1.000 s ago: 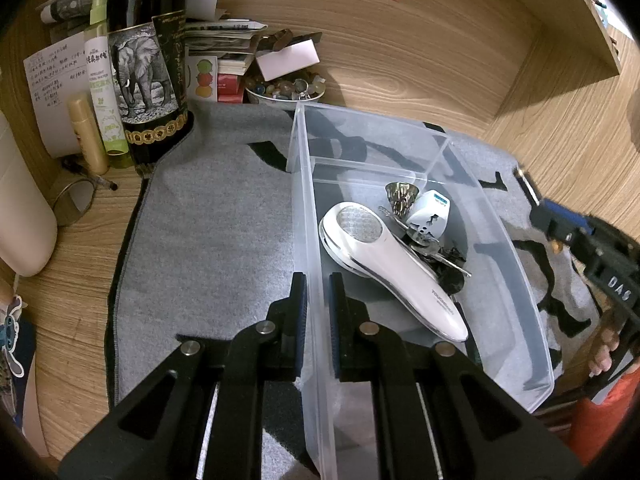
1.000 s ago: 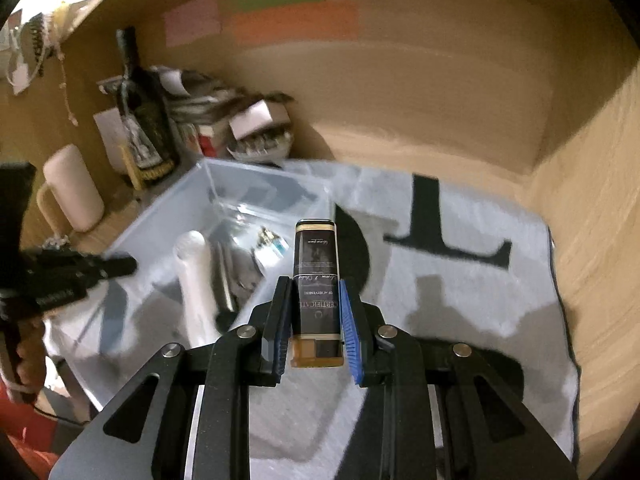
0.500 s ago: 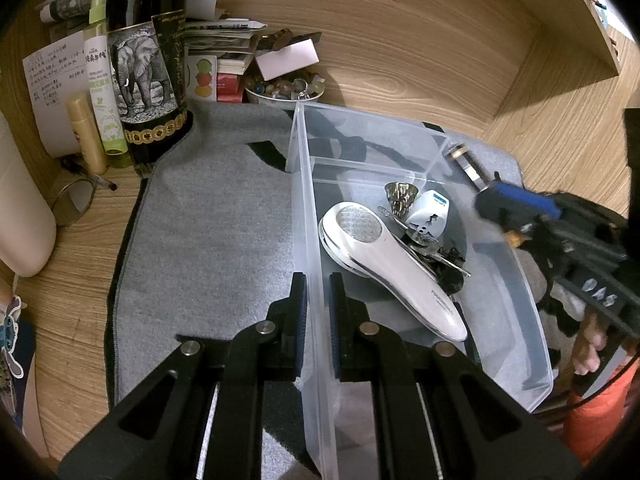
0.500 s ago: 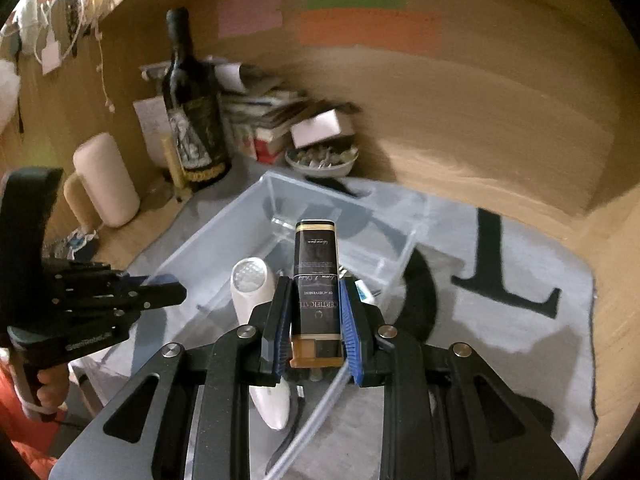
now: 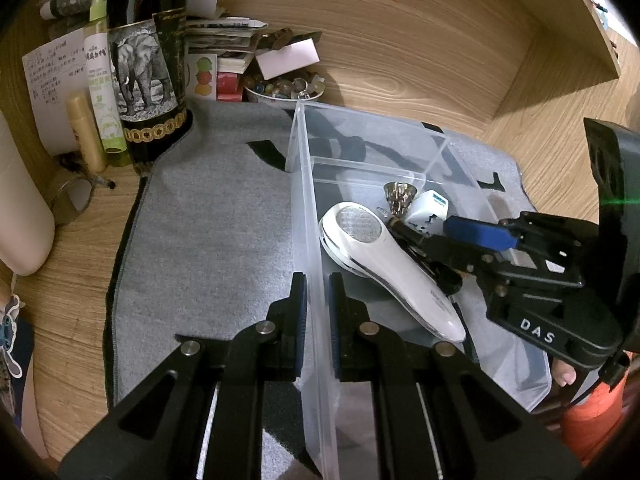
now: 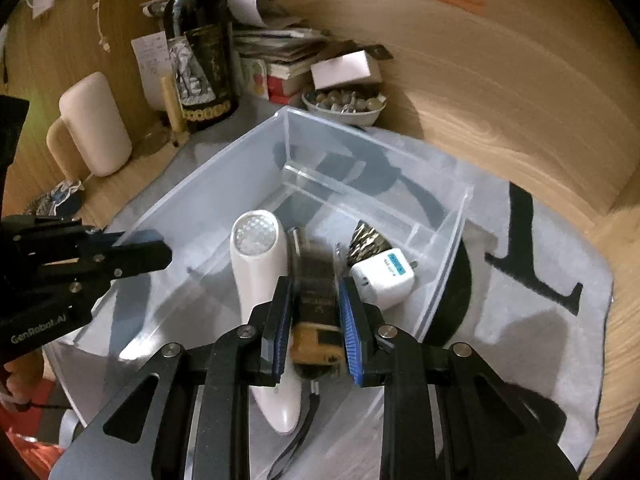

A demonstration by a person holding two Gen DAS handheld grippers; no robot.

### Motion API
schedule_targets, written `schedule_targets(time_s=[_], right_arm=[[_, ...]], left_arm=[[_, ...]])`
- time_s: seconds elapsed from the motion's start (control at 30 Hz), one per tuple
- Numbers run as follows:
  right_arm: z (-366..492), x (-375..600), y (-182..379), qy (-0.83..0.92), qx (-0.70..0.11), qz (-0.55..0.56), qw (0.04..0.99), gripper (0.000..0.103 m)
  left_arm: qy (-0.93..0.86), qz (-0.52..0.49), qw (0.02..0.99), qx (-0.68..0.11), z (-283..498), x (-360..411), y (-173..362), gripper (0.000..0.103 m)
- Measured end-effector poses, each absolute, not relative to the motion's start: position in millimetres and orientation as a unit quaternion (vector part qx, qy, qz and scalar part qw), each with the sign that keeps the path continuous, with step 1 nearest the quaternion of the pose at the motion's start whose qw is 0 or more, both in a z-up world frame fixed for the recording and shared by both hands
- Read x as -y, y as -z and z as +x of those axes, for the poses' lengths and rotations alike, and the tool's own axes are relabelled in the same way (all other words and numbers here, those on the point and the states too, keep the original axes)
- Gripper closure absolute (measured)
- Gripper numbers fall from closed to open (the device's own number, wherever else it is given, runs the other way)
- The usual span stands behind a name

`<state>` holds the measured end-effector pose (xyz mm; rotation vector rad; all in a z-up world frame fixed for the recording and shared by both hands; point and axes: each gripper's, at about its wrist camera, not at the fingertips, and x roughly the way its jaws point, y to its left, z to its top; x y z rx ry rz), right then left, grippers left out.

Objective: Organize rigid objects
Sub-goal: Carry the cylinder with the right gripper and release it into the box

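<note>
Left claw [image 5: 318,308] clamped on clear bin [image 5: 308,216] wall; right claw [image 6: 314,332] gripping dark bottle [image 6: 318,292] above white handheld device [image 6: 260,264] inside.

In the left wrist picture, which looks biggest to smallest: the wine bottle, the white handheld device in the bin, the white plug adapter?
1. wine bottle
2. white handheld device
3. white plug adapter
Bottle and device look close; camera distance could mislead.
</note>
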<state>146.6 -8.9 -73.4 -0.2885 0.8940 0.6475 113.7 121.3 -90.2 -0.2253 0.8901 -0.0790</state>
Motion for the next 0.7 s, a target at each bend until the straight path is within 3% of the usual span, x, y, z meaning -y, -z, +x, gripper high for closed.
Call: schedule_targets(time_s=[0.1,0.17,0.27,0.37,0.43,0.53,0.7], right_arm=[[145.4,9.8,71.9,-0.31,-0.426,-0.13,0.84,0.069],[143.1,12.1,68.6,-0.312,-0.419,-0.125,0.844,0.051],[136.9,17.7,59.2,-0.311,-0.401,-0.118,0.854,0.044],[132.9,22.2,51.0,-0.307,-0.39,-0.113,0.861,0.036],[127.7,27.4,44.8,-0.308,-0.381,-0.103,0.866,0.029],[117.8,34.5,36.4,-0.311,-0.366,-0.094,0.872,0.026],[101.9,49.6,21.8,-0.296,-0.338,-0.083,0.89,0.022]], left_arm=[[0.038,-0.109,0.895,-0.431,114.5,-121.0,90.1,0.095],[0.037,-0.109,0.895,-0.432,114.7,-121.1,89.6,0.095],[0.032,-0.105,0.896,-0.431,113.3,-120.5,87.4,0.094],[0.026,-0.107,0.896,-0.429,110.5,-122.9,83.8,0.079],[0.017,-0.104,0.9,-0.423,106.2,-124.6,79.4,0.06],[0.012,-0.102,0.906,-0.41,99.2,-125.4,70.1,0.042],[0.004,-0.081,0.926,-0.37,81.0,-115.8,47.8,0.026]])
